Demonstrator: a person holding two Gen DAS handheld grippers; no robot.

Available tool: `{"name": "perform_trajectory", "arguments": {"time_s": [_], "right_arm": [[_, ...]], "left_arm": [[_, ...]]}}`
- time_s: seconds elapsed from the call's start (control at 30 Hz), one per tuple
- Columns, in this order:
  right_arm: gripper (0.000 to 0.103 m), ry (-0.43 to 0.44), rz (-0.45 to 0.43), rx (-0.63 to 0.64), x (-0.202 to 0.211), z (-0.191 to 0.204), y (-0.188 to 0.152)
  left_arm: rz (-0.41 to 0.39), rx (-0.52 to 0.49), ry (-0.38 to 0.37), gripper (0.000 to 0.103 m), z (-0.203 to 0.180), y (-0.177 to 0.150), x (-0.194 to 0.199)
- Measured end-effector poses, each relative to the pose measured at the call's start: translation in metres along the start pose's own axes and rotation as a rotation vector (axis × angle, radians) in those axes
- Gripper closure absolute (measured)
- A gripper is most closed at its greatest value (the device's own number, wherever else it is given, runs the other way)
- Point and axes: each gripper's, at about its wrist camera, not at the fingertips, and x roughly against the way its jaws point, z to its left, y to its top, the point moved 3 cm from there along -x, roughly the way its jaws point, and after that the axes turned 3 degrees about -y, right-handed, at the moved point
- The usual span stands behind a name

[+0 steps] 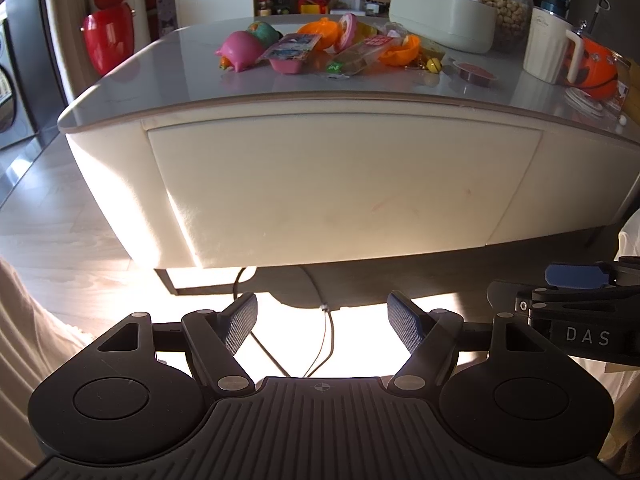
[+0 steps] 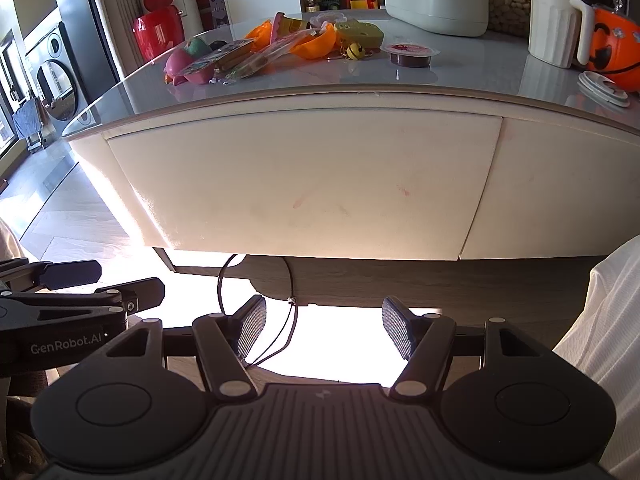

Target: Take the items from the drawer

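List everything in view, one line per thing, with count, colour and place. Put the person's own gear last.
drawer front: one, cream, shut, below the tabletop edge.
tabletop: one, grey, glossy, above the drawer.
toy pile: several, pink, orange, green, middle of the tabletop.
sealed cup: one, brown with a red-and-white lid, right of the pile.
oval tub: one, cream, back of the tabletop.
glass jar: one, clear, holding nuts, behind the tub.
jug: one, cream, right side.
pumpkin bucket: one, orange, right of the jug.
bin: one, red, lid up, far left.
cables: thin, dark, hanging under the table.
left gripper: black, open, empty.
right gripper: black, open, empty.
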Motion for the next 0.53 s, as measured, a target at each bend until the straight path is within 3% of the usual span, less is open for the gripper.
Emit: {"name": "perform_trajectory", "arguments": {"time_s": [0.07,0.13,0.17,0.23,0.37,0.53], "right_arm": [[0.038,0.007,-0.001,-0.007,0.001,-0.001,0.001],[0.038,0.027,-0.014,-0.032,0.005,-0.005,0.003],[0.038,0.042,-0.026,-0.050,0.009,-0.008,0.005],[0.038,0.076,-0.050,-0.092,0.016,-0.015,0.008],[0.038,0.109,-0.058,-0.156,0.022,-0.025,0.014],[0.038,0.068,-0.085,-0.129,0.032,-0.030,0.023]], "left_arm": [[-0.001,0.004,-0.024,0.029,0.000,0.001,0.000],[-0.013,0.014,-0.062,0.059,0.000,0.003,0.002],[-0.022,0.023,-0.078,0.096,0.000,0.005,0.003],[-0.035,0.053,-0.095,0.093,-0.002,0.010,0.007],[-0.074,0.045,0.009,0.092,-0.010,0.021,0.014],[-0.131,0.042,-0.031,0.091,-0.012,0.033,0.019]]}}
